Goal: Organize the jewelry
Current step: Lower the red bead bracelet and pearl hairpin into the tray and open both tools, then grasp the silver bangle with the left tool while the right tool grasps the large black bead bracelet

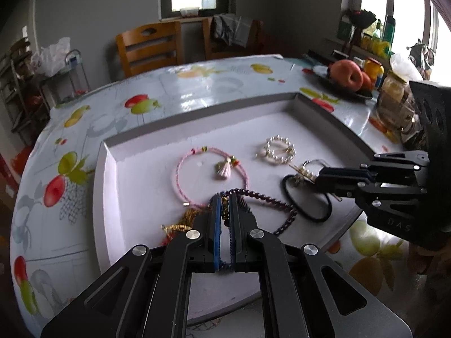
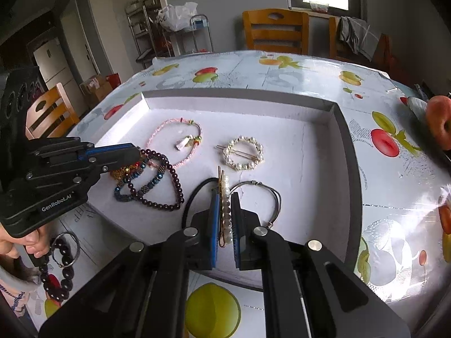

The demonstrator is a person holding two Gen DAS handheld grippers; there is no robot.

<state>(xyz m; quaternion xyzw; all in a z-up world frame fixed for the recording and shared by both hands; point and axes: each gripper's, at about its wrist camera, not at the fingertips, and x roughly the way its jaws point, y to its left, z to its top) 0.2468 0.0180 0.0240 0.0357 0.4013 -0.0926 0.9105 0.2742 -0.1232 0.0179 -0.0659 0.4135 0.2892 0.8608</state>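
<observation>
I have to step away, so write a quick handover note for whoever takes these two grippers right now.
Left gripper: shut on the dark beaded bracelets, low over the white tray.
Right gripper: shut on the pearl hair clip, also over the tray.
Already lying in the tray: pink cord bracelet, round pearl clip, silver bangle, black hair tie.
Left: release both pieces. A black bead bracelet with a ring lies outside the tray, on the tablecloth near the person's hand.
</observation>
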